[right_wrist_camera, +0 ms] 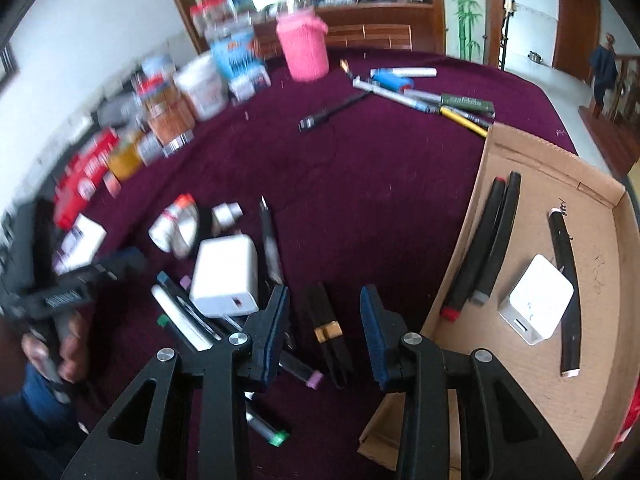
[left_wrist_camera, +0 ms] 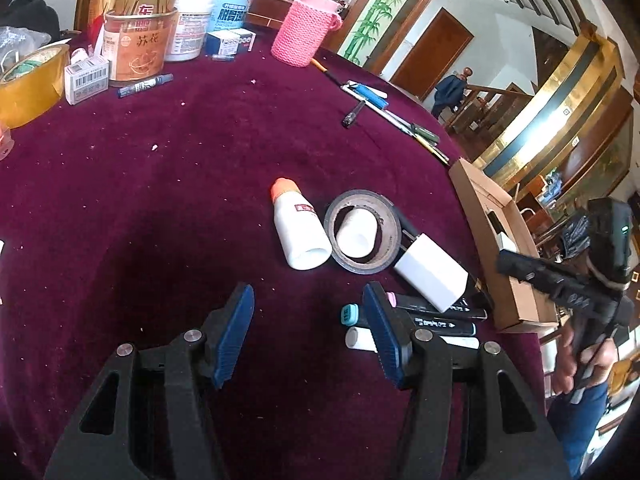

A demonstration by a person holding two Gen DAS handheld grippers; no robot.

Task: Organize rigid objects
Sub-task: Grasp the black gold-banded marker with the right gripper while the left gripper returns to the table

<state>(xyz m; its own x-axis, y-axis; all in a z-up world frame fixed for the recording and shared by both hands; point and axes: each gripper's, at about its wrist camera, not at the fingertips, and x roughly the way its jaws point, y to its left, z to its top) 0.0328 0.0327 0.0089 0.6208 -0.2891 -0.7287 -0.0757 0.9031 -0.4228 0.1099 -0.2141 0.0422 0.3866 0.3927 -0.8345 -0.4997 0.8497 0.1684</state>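
Two handheld grippers hover over a bench [left_wrist_camera: 160, 184] draped in maroon cloth, both with jaws spread wide and gripping nothing. The left gripper [left_wrist_camera: 308, 332] hangs above bare cloth, with a cluster of items just ahead of it: a white bottle with an orange cap [left_wrist_camera: 298, 226] lying on its side, touching a roll of dark tape [left_wrist_camera: 362, 236] that rings a small white cup [left_wrist_camera: 356, 234]. A white charger block [left_wrist_camera: 430, 274] rests partly on a pile of black markers [left_wrist_camera: 440, 322] beside the left gripper's right finger.

The right gripper [right_wrist_camera: 324, 332] is poised over a black marker with an orange band [right_wrist_camera: 328, 330], which lies on the cloth between its blue pads [right_wrist_camera: 276, 332] without touching them. At its right sits an open cardboard box [right_wrist_camera: 532, 152] at the bench edge, holding two black markers side by side [right_wrist_camera: 484, 248], a white adapter [right_wrist_camera: 536, 304] and a dark pen [right_wrist_camera: 564, 276] partly under it.

At the far side of the bench stand a pink knitted bottle sleeve [left_wrist_camera: 306, 30], an orange tin [left_wrist_camera: 136, 44], a white tub [left_wrist_camera: 188, 28] and a roll of yellow tape [left_wrist_camera: 28, 88]. A loose row of pens and markers [right_wrist_camera: 424, 96] lies near the far right edge. The left part of the right wrist view is blurred.
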